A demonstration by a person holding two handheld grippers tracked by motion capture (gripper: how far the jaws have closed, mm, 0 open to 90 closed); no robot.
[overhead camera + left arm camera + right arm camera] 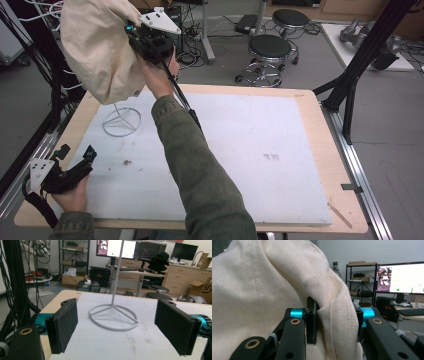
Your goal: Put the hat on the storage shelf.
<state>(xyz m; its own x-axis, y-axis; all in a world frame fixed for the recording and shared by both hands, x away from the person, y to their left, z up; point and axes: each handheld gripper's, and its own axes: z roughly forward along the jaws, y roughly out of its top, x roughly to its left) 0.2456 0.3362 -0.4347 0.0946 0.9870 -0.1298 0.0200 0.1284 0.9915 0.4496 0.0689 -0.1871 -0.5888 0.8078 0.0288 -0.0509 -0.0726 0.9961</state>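
Observation:
A cream fabric hat (pixel 100 45) hangs high over the table's far left corner, and my right gripper (pixel 134 40) is shut on a fold of it. In the right gripper view the hat (pixel 262 290) bulges over the right gripper (pixel 335 325), with a thick fold squeezed between the two black pads. Below it a white wire stand (pixel 121 122) with a ring base sits on the white board; its pole runs up under the hat. Low at the near left, my left gripper (pixel 76 151) is open and holds nothing. The left gripper (pixel 116 330) faces the stand (pixel 113 315).
The white board (pixel 250 150) covers most of the wooden table. A black frame strut (pixel 365 50) stands off the far right corner, and two stools (pixel 270 47) stand behind the table. Cables hang along the left side (pixel 50 75).

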